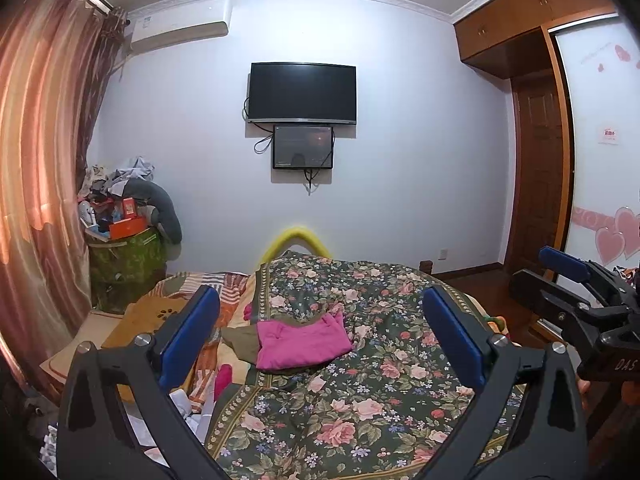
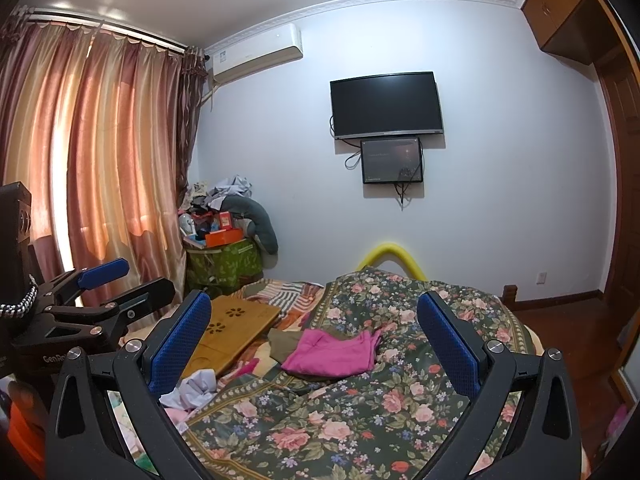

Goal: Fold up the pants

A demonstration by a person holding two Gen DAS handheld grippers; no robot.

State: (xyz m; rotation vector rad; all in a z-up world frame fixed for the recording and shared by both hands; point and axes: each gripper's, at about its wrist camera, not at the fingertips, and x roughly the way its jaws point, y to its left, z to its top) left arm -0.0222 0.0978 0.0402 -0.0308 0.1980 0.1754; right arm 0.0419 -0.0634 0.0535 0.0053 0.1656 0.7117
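Pink pants (image 1: 302,342) lie in a compact folded bundle at mid-frame on the floral quilt (image 1: 384,392), overlapping an olive garment (image 1: 240,344) to their left. Both tools hang above the bed, well apart from the cloth. Left gripper (image 1: 320,336) has its blue pads spread wide with nothing between them; right gripper (image 2: 316,344) is likewise splayed and empty. Held high and pointed at the bundle, they seem placed either to start reaching in or to back off. Judging by the tidy shape, folding looks nearly finished.
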